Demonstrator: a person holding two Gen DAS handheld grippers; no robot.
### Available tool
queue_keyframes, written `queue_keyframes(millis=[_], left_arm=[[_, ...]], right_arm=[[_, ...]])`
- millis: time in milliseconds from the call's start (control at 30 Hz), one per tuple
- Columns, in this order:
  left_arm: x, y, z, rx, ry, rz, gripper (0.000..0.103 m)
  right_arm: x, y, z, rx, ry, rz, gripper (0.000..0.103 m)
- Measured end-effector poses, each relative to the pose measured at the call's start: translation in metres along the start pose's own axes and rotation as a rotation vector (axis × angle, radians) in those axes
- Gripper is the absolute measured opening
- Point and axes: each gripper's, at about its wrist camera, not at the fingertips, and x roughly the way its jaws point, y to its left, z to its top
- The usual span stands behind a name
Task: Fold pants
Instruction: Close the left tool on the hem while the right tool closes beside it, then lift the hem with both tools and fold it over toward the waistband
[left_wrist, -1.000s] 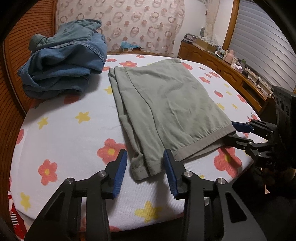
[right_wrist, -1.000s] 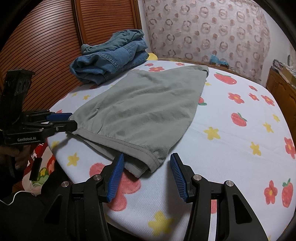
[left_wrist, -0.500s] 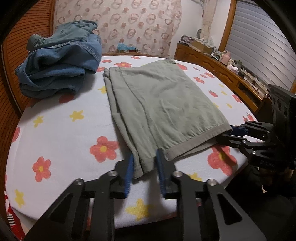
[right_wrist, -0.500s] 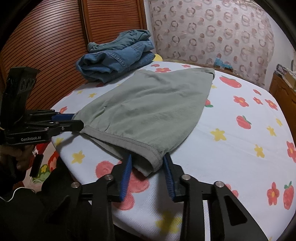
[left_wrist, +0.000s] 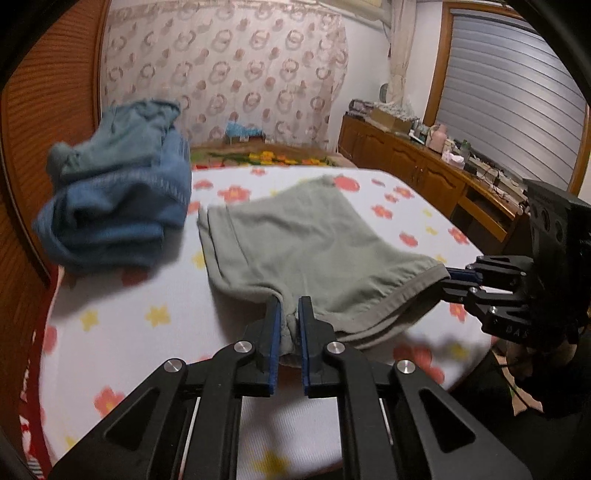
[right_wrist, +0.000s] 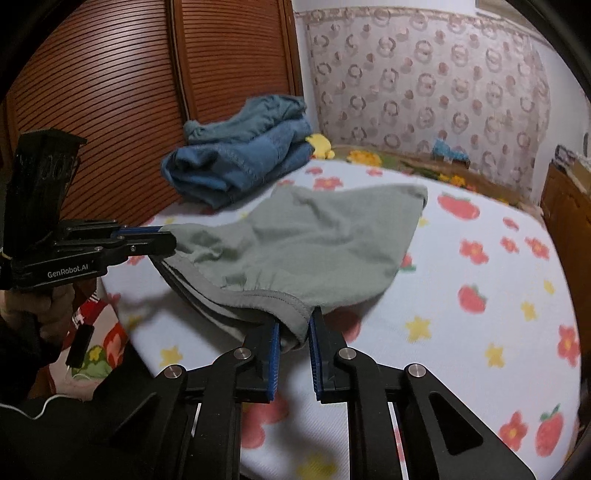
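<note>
Grey-green pants (left_wrist: 314, 240) lie folded on the round table with a flowered cloth (left_wrist: 122, 332); they also show in the right wrist view (right_wrist: 314, 236). My left gripper (left_wrist: 287, 314) is shut on the near left corner of the waistband end. My right gripper (right_wrist: 293, 328) is shut on the other corner of that end. Both corners are lifted off the cloth and the waistband hangs between them. The right gripper shows in the left wrist view (left_wrist: 452, 277), the left gripper in the right wrist view (right_wrist: 166, 238).
A pile of blue denim clothes (left_wrist: 118, 206) sits at the far left of the table, also in the right wrist view (right_wrist: 240, 162). A wooden slatted wall (right_wrist: 110, 92) stands behind it. A cluttered wooden sideboard (left_wrist: 424, 158) runs along the right.
Both grippers closed on the corners of the pants' near end and lifted it off the table. The cameras now sit lower and closer to the cloth.
</note>
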Motion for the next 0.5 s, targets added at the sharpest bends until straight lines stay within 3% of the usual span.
queue_keyframes(millis=[500], left_arm=[[0.041,0.018,0.063,0.005,-0.021,0.025,0.010]], right_arm=[[0.021,-0.035,0.040,-0.003,-0.048,-0.016,0.014]])
